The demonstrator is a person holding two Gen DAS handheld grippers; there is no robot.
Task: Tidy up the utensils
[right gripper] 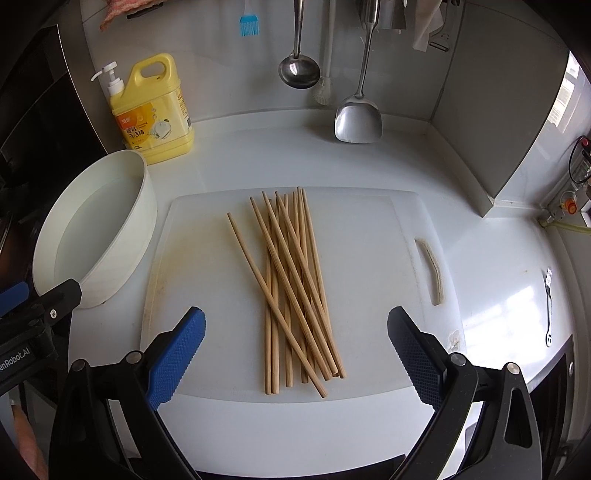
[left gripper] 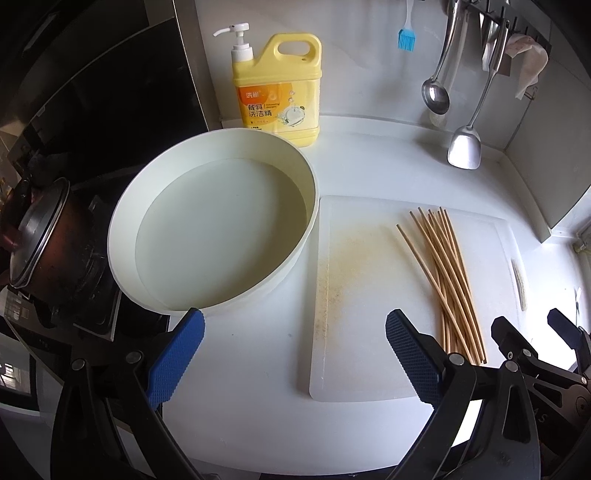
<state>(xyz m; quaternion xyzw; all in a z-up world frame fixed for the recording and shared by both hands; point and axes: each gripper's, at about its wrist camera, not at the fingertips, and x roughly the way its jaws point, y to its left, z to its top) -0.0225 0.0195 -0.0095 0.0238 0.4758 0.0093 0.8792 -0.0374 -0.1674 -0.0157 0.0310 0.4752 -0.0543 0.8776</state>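
Several wooden chopsticks (right gripper: 295, 288) lie in a loose crossed pile on a white cutting board (right gripper: 207, 229); they also show in the left wrist view (left gripper: 443, 280) on the board's (left gripper: 354, 280) right side. My right gripper (right gripper: 295, 354) is open and empty, just above the near ends of the chopsticks. My left gripper (left gripper: 295, 354) is open and empty over the counter, between the white basin (left gripper: 122, 206) and the board. The right gripper's fingers (left gripper: 513, 339) show at the left wrist view's right edge.
The round white basin (right gripper: 147, 206) holds water, left of the board. A yellow dish-soap bottle (right gripper: 155, 110) stands behind it. A ladle (right gripper: 298, 70), spatula (right gripper: 357, 118) and blue brush (right gripper: 249, 26) hang on the back wall. A fork (right gripper: 549, 302) lies right. A pot (left gripper: 40, 236) sits on the stove, left.
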